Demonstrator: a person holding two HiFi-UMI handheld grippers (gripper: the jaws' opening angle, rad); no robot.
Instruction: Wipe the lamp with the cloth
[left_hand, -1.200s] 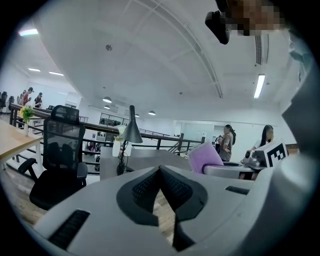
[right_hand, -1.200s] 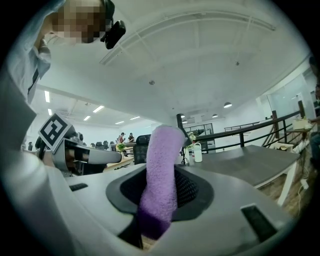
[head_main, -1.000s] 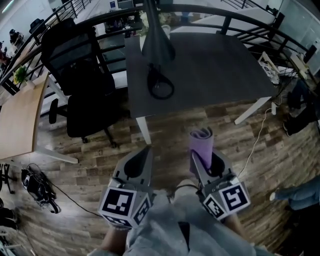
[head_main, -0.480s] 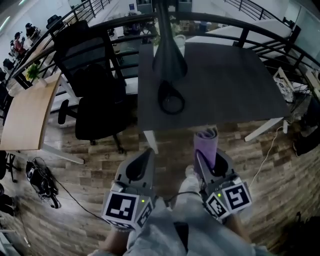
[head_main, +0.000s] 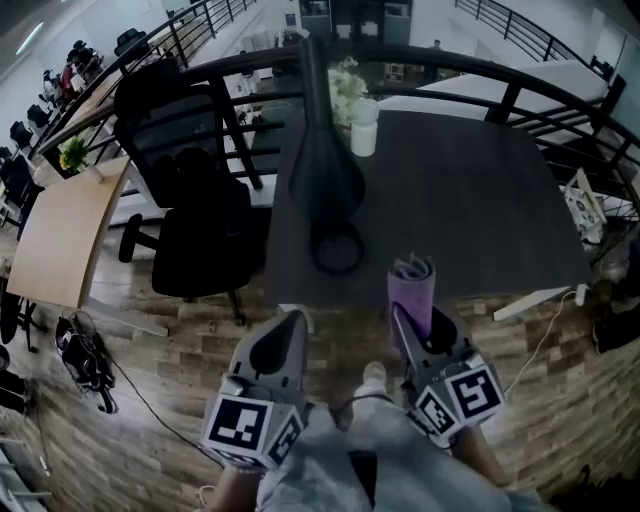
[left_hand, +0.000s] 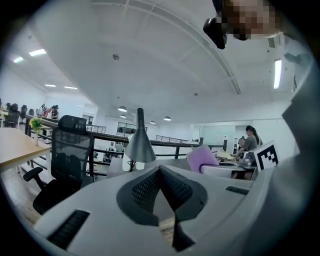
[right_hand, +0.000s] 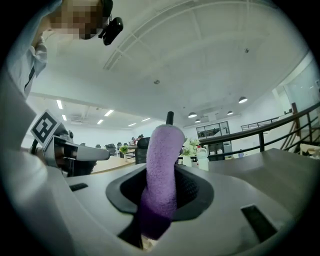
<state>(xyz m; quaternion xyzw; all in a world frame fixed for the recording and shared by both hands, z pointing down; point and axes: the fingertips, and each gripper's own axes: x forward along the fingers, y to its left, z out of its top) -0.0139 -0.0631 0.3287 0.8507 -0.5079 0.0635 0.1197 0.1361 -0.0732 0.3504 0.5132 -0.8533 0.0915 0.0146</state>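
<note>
Your right gripper (head_main: 418, 318) clamped on purple cloth (head_main: 411, 288), roll sticking up past jaws. Your left gripper (head_main: 291, 324) jaws pressed together. Lamp (head_main: 323, 175) upright on table (head_main: 480, 200), apart from both.

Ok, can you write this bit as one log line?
left claw: shut, empty | right claw: shut on cloth | lamp: not touched yet

floor (head_main: 170, 400): wood planks | desk (head_main: 470, 200): dark | chair (head_main: 190, 230): black | railing (head_main: 240, 70): black
</note>
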